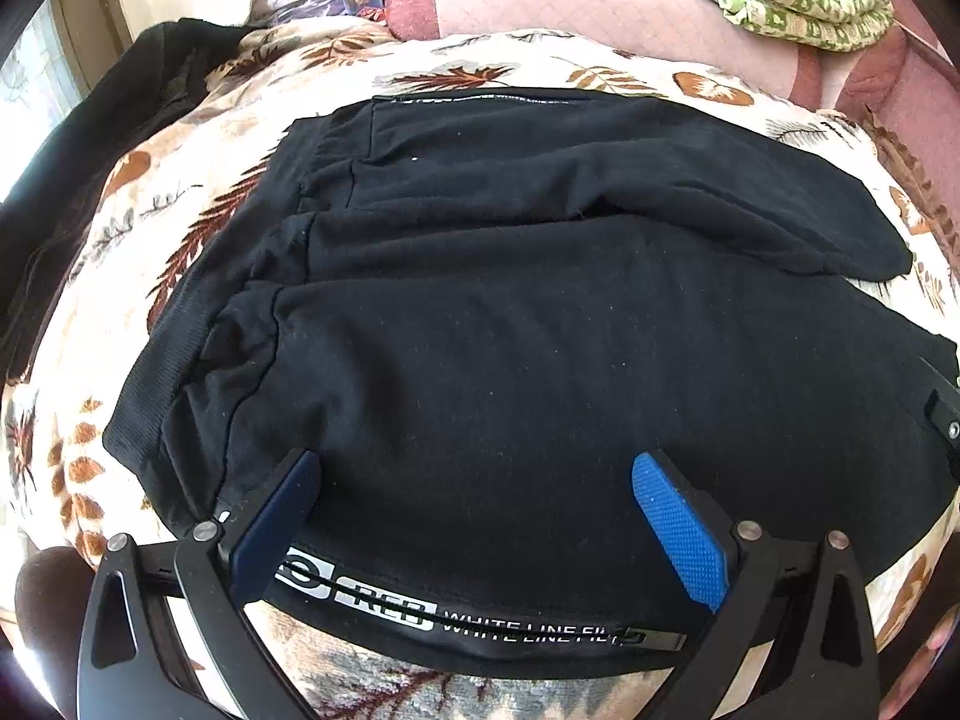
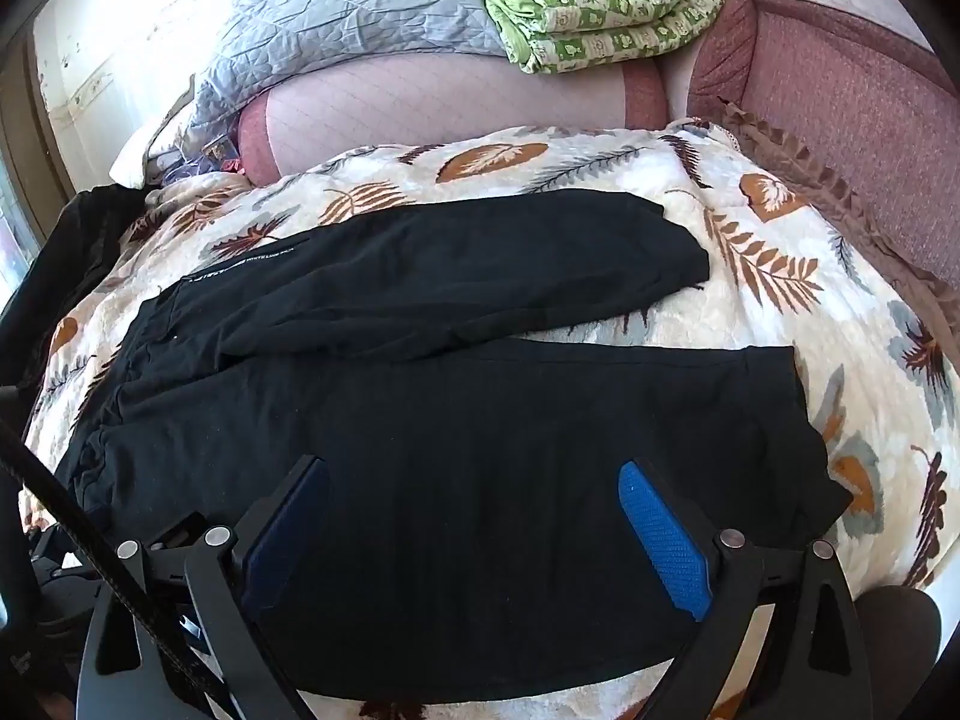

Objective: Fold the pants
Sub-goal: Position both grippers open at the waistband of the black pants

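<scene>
Black pants [image 1: 510, 330] lie spread flat on a leaf-patterned blanket [image 1: 198, 222], waistband to the left, both legs running right. A white printed stripe runs along the near edge [image 1: 480, 612]. My left gripper [image 1: 474, 486] is open, its blue pads over the near edge close to the waistband. In the right wrist view the pants [image 2: 450, 420] show both legs, the far one angled away. My right gripper [image 2: 474, 492] is open above the near leg, its fingers [image 2: 660, 528] apart and holding nothing.
The blanket [image 2: 750, 276] covers a pink couch [image 2: 840, 96]. A green patterned quilt [image 2: 600, 6] and a grey quilt [image 2: 360, 12] lie at the back. Another dark garment [image 1: 120, 120] lies at the far left.
</scene>
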`<action>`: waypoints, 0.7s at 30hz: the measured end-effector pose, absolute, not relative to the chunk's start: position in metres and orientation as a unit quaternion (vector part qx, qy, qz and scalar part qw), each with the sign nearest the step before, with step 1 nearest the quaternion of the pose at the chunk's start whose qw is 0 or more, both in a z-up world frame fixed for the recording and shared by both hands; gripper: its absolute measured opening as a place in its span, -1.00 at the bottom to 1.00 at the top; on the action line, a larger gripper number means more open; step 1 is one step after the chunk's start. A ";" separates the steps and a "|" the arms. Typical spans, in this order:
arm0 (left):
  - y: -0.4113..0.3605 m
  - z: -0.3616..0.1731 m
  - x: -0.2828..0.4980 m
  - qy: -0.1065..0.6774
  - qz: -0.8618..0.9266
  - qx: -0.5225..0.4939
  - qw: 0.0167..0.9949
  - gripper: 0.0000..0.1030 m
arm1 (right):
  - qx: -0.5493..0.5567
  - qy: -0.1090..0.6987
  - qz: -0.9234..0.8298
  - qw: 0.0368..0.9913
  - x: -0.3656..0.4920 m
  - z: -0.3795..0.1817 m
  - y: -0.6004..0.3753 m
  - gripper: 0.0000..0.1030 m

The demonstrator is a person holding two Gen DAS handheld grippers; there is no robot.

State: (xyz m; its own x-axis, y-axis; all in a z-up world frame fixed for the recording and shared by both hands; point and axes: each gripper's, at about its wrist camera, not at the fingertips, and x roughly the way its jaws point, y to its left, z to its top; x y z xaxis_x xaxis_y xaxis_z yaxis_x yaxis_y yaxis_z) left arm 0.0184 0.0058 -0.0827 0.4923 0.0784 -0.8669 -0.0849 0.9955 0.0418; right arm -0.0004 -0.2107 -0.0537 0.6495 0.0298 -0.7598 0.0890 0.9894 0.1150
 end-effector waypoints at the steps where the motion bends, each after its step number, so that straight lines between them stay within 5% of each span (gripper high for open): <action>1: 0.006 -0.082 0.018 0.500 0.047 -0.006 0.865 1.00 | 0.071 0.419 -0.017 0.905 -0.001 -0.054 -0.210 0.93; 13: 0.004 -0.079 0.019 0.505 0.036 0.013 0.863 1.00 | 0.063 0.427 -0.022 0.902 -0.001 -0.048 -0.209 0.93; 21: 0.012 -0.063 0.014 0.489 0.016 -0.030 0.872 1.00 | 0.037 0.351 -0.074 0.933 -0.020 -0.011 -0.217 0.93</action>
State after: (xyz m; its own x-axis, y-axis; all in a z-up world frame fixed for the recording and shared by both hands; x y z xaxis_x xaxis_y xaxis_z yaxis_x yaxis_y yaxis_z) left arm 0.0137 0.0125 -0.0630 0.5219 -0.0006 -0.8530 -0.0571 0.9977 -0.0356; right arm -0.0196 -0.2172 -0.0111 0.7429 -0.1115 -0.6600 0.1631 0.9865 0.0169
